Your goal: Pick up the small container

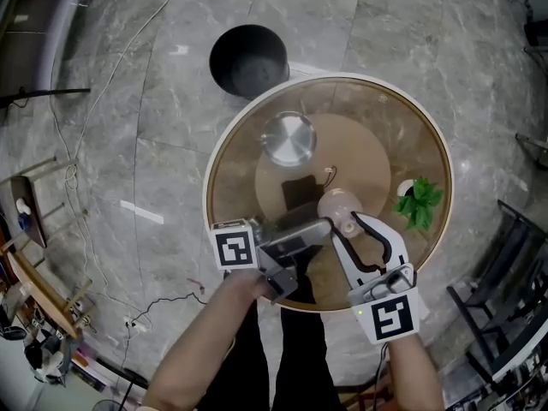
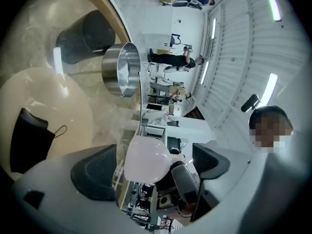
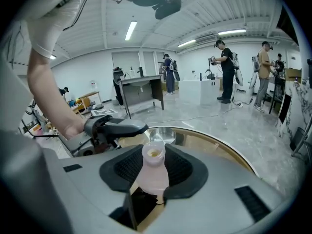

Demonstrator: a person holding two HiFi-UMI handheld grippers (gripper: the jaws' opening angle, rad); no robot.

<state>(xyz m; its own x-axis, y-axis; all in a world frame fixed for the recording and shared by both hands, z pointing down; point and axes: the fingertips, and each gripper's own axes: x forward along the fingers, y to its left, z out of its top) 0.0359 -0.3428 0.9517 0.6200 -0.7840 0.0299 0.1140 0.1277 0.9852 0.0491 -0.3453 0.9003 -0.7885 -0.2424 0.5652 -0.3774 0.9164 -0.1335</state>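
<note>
The small container (image 1: 336, 204) is a pale pink bottle with an open neck, held upright above the round glass table (image 1: 221, 157). My right gripper (image 1: 349, 221) is shut on it; in the right gripper view both pads press its body (image 3: 153, 172). From the left, my left gripper (image 1: 324, 227) reaches toward the same bottle. In the left gripper view the container (image 2: 146, 160) sits between the wide-apart jaws of the left gripper (image 2: 151, 167), with a gap to each pad, so this gripper is open. The left gripper (image 3: 114, 128) also shows just beyond the bottle in the right gripper view.
A steel bowl (image 1: 288, 138) stands on the table's far side, with a black face mask (image 1: 298, 191) lying between it and the bottle. A green plant (image 1: 419, 199) sits at the right rim. A black bin (image 1: 248, 58) stands on the floor behind. Cables run across the floor at left.
</note>
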